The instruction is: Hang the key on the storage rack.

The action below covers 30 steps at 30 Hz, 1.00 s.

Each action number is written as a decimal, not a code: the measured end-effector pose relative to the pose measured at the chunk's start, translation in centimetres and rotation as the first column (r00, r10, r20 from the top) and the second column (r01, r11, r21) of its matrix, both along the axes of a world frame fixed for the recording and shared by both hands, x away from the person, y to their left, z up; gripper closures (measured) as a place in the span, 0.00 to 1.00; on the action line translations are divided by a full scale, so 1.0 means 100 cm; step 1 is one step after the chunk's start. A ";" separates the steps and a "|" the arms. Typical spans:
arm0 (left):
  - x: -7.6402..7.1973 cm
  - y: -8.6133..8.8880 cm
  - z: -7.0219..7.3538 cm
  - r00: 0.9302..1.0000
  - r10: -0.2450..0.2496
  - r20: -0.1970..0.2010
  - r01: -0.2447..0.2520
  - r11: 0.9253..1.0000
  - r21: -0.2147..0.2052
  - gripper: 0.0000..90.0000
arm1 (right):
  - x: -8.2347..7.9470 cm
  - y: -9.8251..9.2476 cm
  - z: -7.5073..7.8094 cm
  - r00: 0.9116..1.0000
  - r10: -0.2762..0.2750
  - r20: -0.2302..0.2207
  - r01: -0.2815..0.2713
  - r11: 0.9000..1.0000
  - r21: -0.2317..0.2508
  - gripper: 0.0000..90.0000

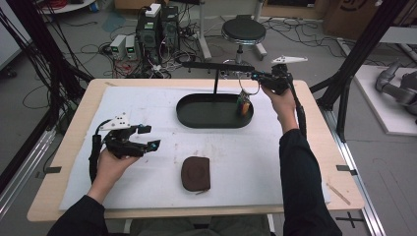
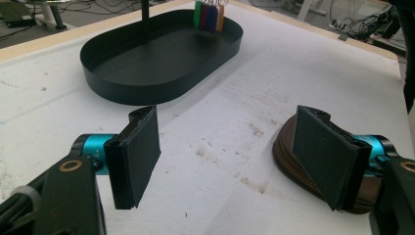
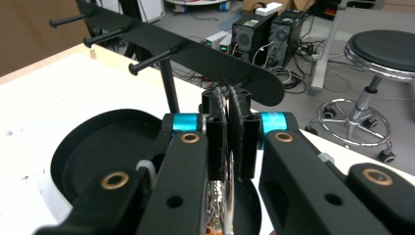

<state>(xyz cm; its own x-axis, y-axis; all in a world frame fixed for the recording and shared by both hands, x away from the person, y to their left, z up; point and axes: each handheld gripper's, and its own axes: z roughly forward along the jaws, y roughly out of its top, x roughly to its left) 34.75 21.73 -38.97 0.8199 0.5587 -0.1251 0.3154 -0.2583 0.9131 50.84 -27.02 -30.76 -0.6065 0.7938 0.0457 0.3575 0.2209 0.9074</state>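
Premises: a robotics lab. Evidence: computer towers [image 1: 157,27] and loose cables [image 1: 98,49] on the grey floor beyond the table [image 1: 324,123], black rig frame [image 1: 366,44], wheeled stool [image 1: 243,32].

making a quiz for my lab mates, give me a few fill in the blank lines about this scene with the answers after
1. The left gripper hovers over the white mat with its jaws ____.
2. The right gripper is shut on a key ring whose coloured tags hang over the black ____ tray.
3. The brown zipped pouch lies on the mat, ____ the tray.
4. The black rack above the tray has pegs that carry ____.

Missing words: open; oval; outside; nothing
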 end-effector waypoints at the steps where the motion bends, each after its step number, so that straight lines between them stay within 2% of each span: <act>1: 0.000 0.000 0.000 1.000 0.001 0.000 -0.001 1.000 0.000 0.29 | 0.000 -0.001 0.001 1.000 -0.004 0.002 0.004 1.000 0.003 0.94; 7: 0.000 0.000 -0.001 1.000 0.003 -0.002 -0.003 1.000 0.002 0.29 | -0.007 -0.012 0.008 0.999 -0.031 0.026 0.031 0.999 -0.020 0.80; 10: 0.000 0.000 -0.001 1.000 0.003 -0.001 -0.003 1.000 0.006 0.29 | -0.013 -0.017 0.010 1.000 -0.024 0.017 0.026 0.997 -0.072 0.68; 11: 0.000 0.000 -0.001 1.000 0.004 0.000 -0.004 1.000 0.006 0.29 | -0.015 -0.019 0.011 1.000 -0.020 0.010 0.020 0.997 -0.072 0.64; 12: 0.001 0.001 -0.001 1.000 0.005 0.002 -0.005 1.000 0.007 0.29 | -0.019 -0.024 0.013 1.000 -0.011 -0.006 0.011 0.997 -0.073 0.56; 15: 0.001 0.002 -0.001 1.000 0.010 -0.001 -0.010 1.000 0.003 0.29 | -0.026 -0.027 0.016 1.000 0.006 -0.017 -0.007 0.997 -0.077 0.52; 18: 0.001 0.001 -0.001 1.000 0.013 0.005 -0.013 1.000 0.003 0.29 | -0.046 -0.033 0.017 0.999 0.037 0.028 -0.035 0.996 -0.084 0.50; 21: 0.000 0.000 0.000 1.000 0.013 0.006 -0.013 1.000 0.006 0.29 | -0.062 -0.040 0.015 0.998 0.054 0.015 -0.053 0.996 -0.072 0.47; 24: -0.001 -0.001 0.002 1.000 0.011 0.015 -0.011 1.000 0.009 0.29 | -0.080 -0.047 0.013 0.997 0.065 0.046 -0.062 0.997 -0.052 0.47; 26: -0.002 -0.002 0.003 1.000 0.018 0.019 -0.018 1.000 0.008 0.29 | -0.091 -0.051 0.012 0.997 0.072 0.035 -0.071 0.997 -0.036 0.43; 28: -0.002 -0.001 0.003 0.999 0.029 0.020 -0.029 1.000 0.005 0.29 | -0.104 -0.054 0.010 0.994 0.085 0.073 -0.083 0.996 -0.024 0.44; 30: -0.002 0.000 0.002 0.999 0.040 0.020 -0.040 0.999 -0.001 0.29 | -0.114 -0.056 0.007 0.993 0.087 0.080 -0.087 0.996 -0.014 0.43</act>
